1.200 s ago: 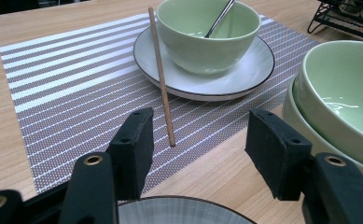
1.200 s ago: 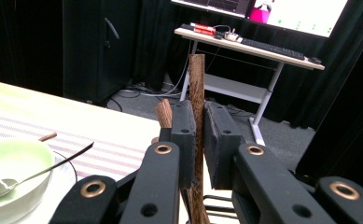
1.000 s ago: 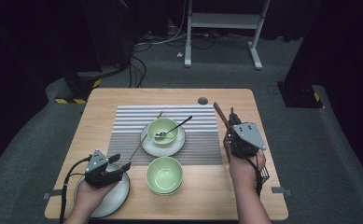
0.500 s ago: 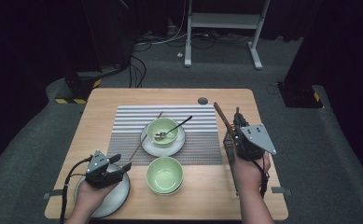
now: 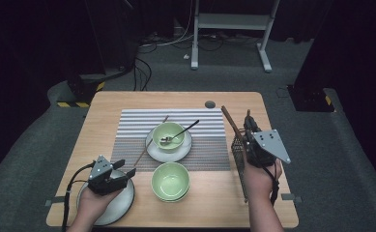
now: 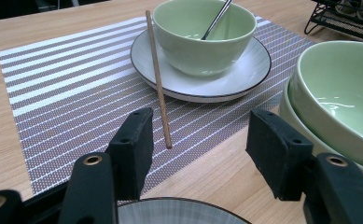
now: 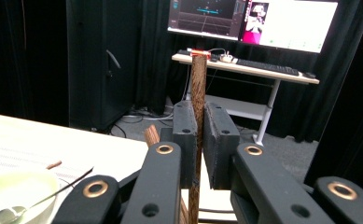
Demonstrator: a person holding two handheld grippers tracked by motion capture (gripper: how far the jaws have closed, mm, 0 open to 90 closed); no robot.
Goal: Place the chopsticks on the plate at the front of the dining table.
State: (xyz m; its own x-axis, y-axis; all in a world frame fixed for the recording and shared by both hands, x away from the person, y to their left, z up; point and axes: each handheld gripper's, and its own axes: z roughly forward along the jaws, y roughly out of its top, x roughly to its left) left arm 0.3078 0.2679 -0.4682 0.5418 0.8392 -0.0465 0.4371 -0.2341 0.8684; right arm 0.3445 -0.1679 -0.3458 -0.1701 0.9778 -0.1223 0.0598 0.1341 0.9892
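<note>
Held chopstick (image 7: 198,93): one dark wooden stick, clamped upright between the pads of the right gripper (image 7: 198,135); a second brown stick end shows just left of those jaws.
Right gripper: closed on the chopstick, above the black wire rack (image 5: 238,147).
Left gripper (image 6: 200,140): jaws apart, nothing between them, over one grey plate (image 5: 120,208).
Ahead of left gripper: one lighter chopstick (image 6: 157,79) leaning on a white plate (image 6: 244,74).
Bowls: three green, one with a spoon (image 5: 180,132), two stacked (image 5: 170,181) right of the left gripper.
</note>
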